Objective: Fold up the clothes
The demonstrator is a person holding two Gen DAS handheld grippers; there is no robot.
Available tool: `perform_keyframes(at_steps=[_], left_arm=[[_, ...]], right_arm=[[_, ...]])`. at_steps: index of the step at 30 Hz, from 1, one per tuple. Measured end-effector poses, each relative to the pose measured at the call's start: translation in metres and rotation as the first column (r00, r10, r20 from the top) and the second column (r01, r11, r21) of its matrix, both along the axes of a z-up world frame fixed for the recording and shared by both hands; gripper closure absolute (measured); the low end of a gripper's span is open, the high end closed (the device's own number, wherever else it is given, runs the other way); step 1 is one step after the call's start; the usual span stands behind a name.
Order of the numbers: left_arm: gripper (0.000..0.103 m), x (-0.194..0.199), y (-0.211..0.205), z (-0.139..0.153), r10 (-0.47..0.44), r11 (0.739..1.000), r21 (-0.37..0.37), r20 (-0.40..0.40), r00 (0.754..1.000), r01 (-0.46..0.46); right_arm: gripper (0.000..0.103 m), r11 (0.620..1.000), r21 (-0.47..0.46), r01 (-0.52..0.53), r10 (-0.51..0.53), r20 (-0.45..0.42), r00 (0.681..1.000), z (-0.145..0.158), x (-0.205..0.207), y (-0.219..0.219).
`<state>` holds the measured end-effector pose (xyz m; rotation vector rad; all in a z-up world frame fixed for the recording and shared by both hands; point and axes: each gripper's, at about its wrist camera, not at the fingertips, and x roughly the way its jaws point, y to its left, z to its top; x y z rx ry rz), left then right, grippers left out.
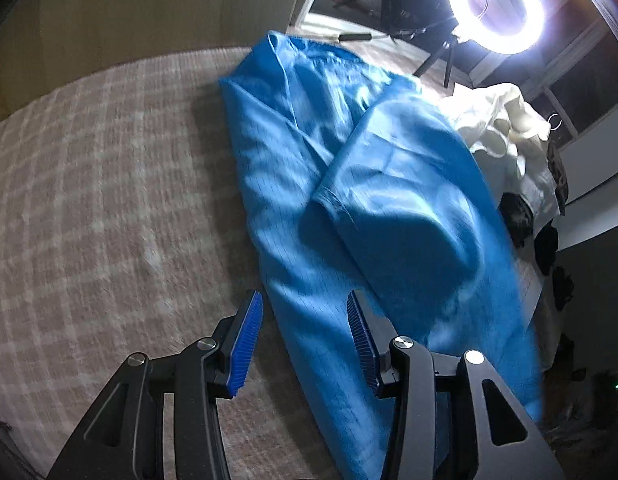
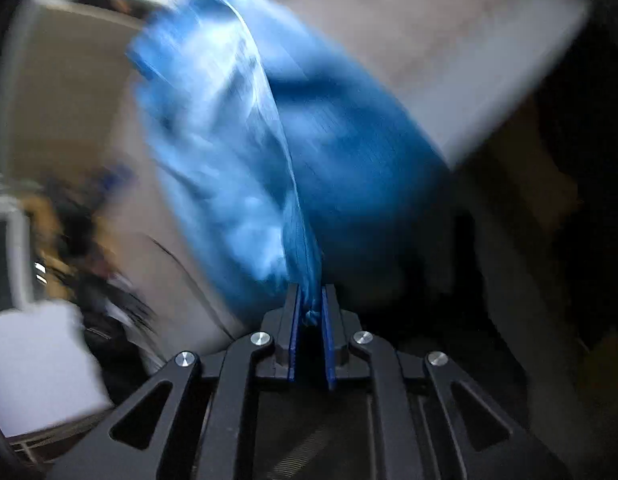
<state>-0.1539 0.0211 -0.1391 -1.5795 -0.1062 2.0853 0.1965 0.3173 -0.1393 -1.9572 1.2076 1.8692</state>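
Observation:
A blue garment (image 1: 349,184) lies lengthwise on the checked bedspread (image 1: 101,200), with one part folded over on its right side. My left gripper (image 1: 305,308) is open and empty, its blue pads just above the garment's near left edge. In the right wrist view, which is motion-blurred, my right gripper (image 2: 309,304) is shut on a bunched edge of the blue garment (image 2: 269,152), which hangs and stretches away from the jaws.
A bright ring light (image 1: 497,4) on a tripod stands at the far end of the bed. A pile of white cloth (image 1: 505,124) and dark items (image 1: 517,216) lie along the bed's right side. The bed's right edge is close to the garment.

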Motion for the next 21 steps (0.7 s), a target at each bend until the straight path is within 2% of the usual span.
perform_keyframes(at_steps=[1,2,3,4,7,11,14,17,19,21], left_arm=[[0.061,0.003,0.003,-0.003,-0.011,1.000,0.002,0.008,1.000,0.011],[0.061,0.007,0.008,-0.006,-0.025,1.000,0.002,0.014,1.000,0.025],[0.061,0.012,0.014,-0.008,-0.040,0.999,0.000,0.020,0.999,0.040],[0.061,0.017,0.019,-0.011,-0.054,0.999,-0.002,0.025,0.998,0.054],[0.061,0.035,0.032,-0.016,-0.085,0.996,0.002,0.040,0.996,0.085],[0.061,0.066,0.044,-0.017,-0.100,0.995,0.025,0.055,0.994,0.098],[0.061,0.093,0.049,-0.018,-0.088,0.996,0.033,0.064,0.994,0.086],[0.061,0.114,0.046,-0.021,-0.035,0.999,0.038,0.077,0.996,0.032],[0.061,0.128,0.041,-0.022,0.034,0.999,0.026,0.076,0.997,-0.036],[0.061,0.145,0.035,-0.021,0.121,0.993,0.005,0.061,0.991,-0.122]], right_arm=[[0.091,1.000,0.019,-0.002,0.002,0.044,0.999,-0.011,0.004,0.005],[0.091,0.999,0.039,-0.003,0.001,0.051,0.999,-0.012,0.006,0.012],[0.087,0.998,0.060,-0.006,0.003,0.043,0.999,-0.009,0.008,0.020],[0.078,0.996,0.090,-0.018,0.016,0.028,0.999,-0.002,0.008,0.026],[0.074,0.964,0.246,-0.103,0.117,-0.044,0.992,0.035,-0.005,0.034],[0.074,0.926,0.328,-0.186,0.253,-0.174,0.952,0.075,-0.051,0.038],[0.074,0.851,0.435,-0.293,0.422,-0.234,0.876,0.090,-0.109,0.032],[0.074,0.756,0.527,-0.388,0.574,-0.248,0.780,0.087,-0.173,0.028],[0.074,0.686,0.564,-0.460,0.668,-0.237,0.705,0.076,-0.207,0.020],[0.074,0.575,0.607,-0.549,0.780,-0.204,0.591,0.060,-0.242,0.005]])
